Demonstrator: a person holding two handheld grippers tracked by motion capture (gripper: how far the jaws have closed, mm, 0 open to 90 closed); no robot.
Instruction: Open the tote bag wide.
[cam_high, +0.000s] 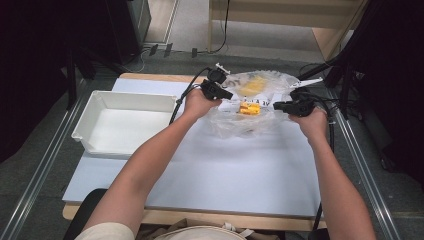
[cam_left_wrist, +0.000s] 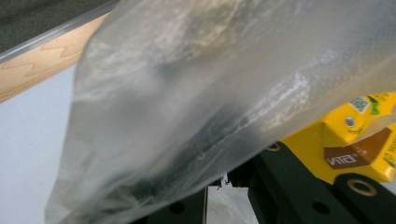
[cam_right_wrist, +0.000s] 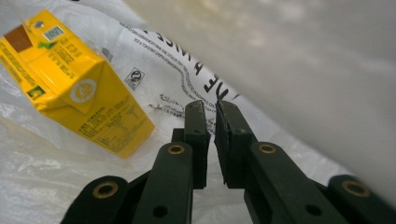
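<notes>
Inside the clear bag (cam_high: 250, 107), yellow VITA carton (cam_right_wrist: 74, 84), both tools (cam_high: 227, 95) (cam_right_wrist: 210, 112) pinching the bag.

White rectangular tub (cam_high: 125, 122) sits at the left edge of the surface (cam_high: 225, 170), open side up, nothing visible inside. Surface has a pale top with a wooden rim. Grey floor (cam_high: 30, 165) surrounds it.

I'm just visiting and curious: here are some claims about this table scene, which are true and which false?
1. A yellow carton lies inside the clear plastic bag. True.
2. The white tray holds the carton. False: it holds nothing.
3. Both grippers, left gripper and right gripper, are at the bag's edges. True.
4. The right gripper's jaws stand wide apart. False: they are nearly together, pinching the plastic.
5. The tray sits right of the bag. False: left.
</notes>
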